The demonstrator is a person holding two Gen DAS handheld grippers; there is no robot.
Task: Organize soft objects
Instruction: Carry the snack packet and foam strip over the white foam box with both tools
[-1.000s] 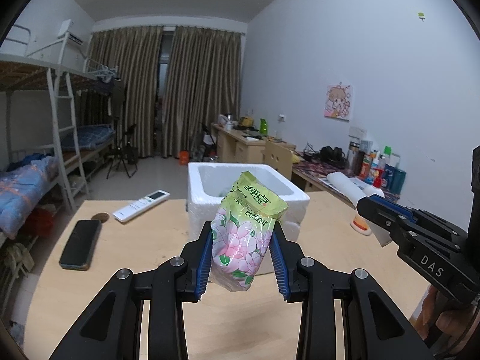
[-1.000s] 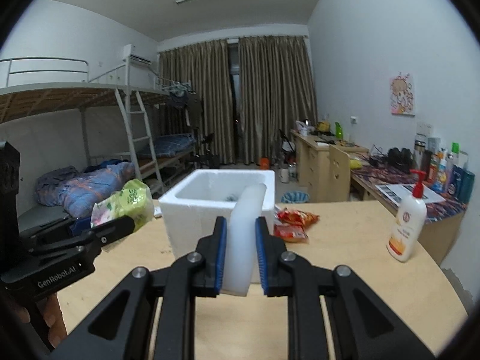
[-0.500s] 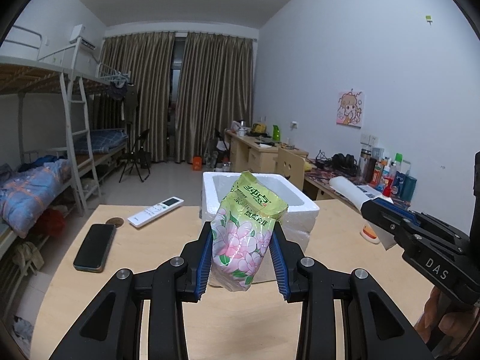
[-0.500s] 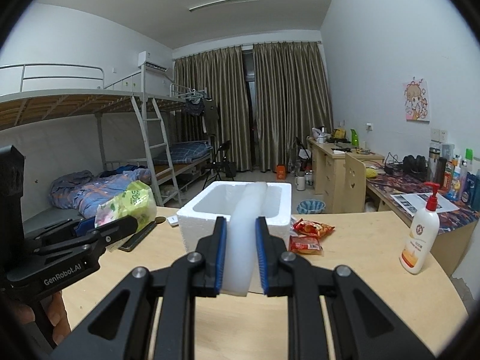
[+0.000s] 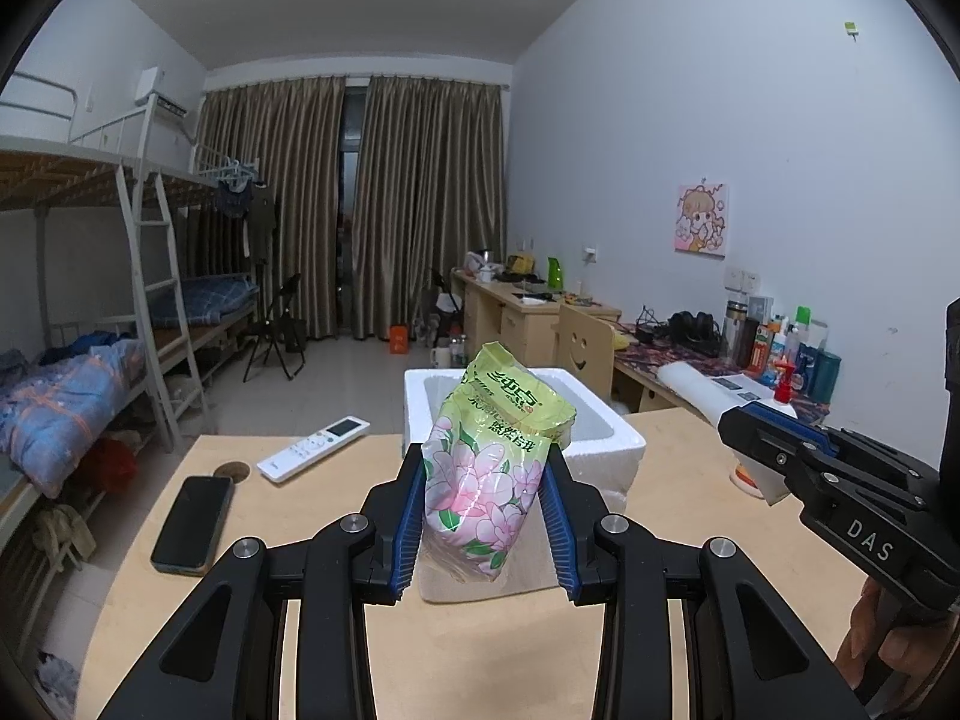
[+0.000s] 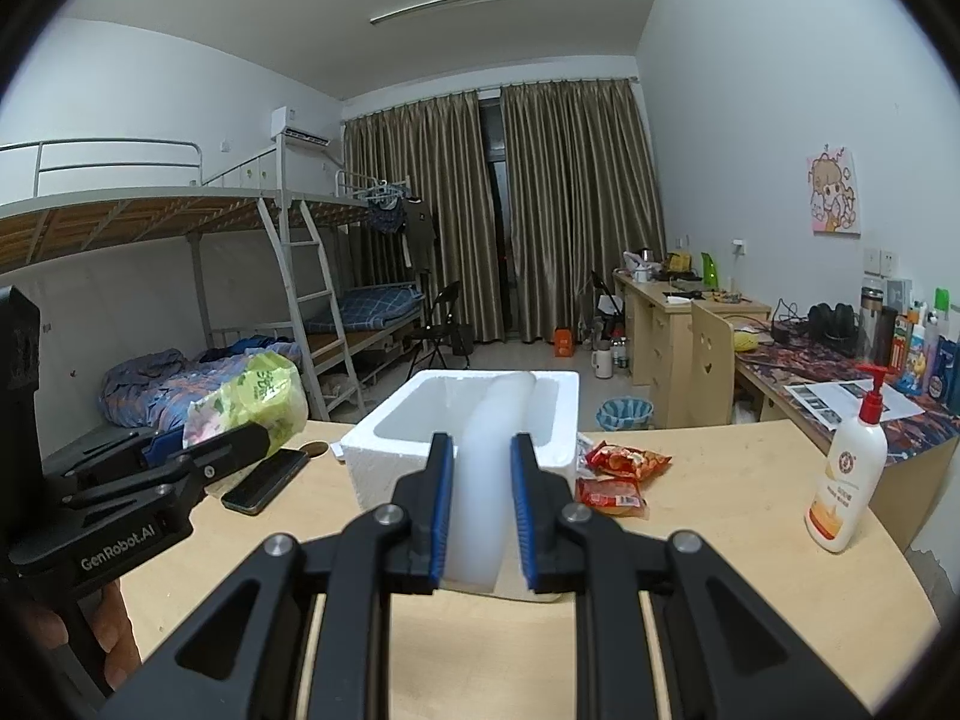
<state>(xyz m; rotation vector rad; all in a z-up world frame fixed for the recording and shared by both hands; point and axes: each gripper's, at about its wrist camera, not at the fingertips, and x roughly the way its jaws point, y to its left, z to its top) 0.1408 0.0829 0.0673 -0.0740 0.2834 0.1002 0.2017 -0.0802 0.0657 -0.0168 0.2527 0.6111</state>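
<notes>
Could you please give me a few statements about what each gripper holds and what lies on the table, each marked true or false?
1. The left gripper is shut on the floral tissue pack. True.
2. The right gripper is empty. False: its fingers clamp a white foam roll.
3. The white foam box stands on the table. True.
4. The lotion pump bottle lies on its side. False: it stands upright.
5. The black phone is inside the foam box. False: it lies on the table, beside the white remote.
</notes>
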